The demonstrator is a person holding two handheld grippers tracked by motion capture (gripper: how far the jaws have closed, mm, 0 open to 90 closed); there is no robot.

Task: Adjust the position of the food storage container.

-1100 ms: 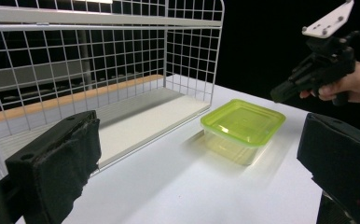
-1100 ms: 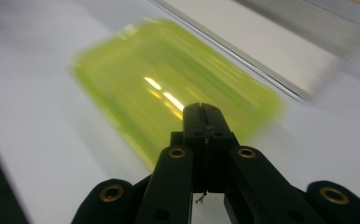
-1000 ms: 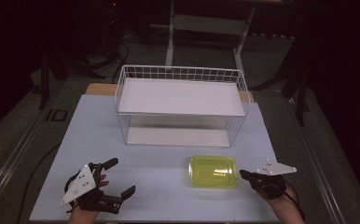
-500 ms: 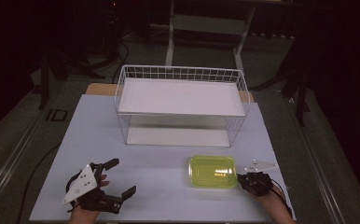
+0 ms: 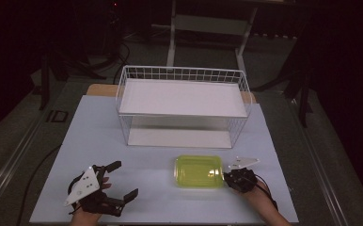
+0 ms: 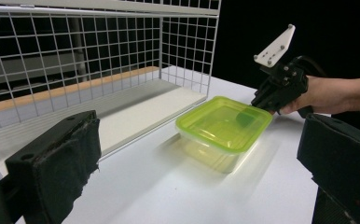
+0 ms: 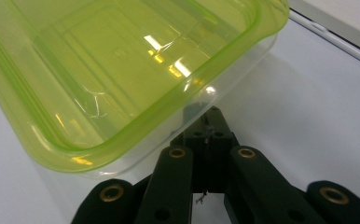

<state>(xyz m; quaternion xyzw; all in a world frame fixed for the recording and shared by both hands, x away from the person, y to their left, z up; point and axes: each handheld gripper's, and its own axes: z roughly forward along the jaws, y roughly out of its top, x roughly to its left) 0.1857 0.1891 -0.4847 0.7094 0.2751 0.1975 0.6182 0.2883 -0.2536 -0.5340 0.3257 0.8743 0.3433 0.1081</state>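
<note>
right claw (image 7: 206, 119) closed at green container (image 7: 122, 70) rim | left claw (image 5: 118, 181) apart | left gripper view: wire basket (image 6: 75, 60)

Hidden/cut off
Right gripper (image 7: 206, 122) jaw tips tucked under container (image 7: 122, 70) rim, contact can't be told; container cut by frame top & left; left gripper (image 6: 192, 154) jaws cropped at bottom.
</note>
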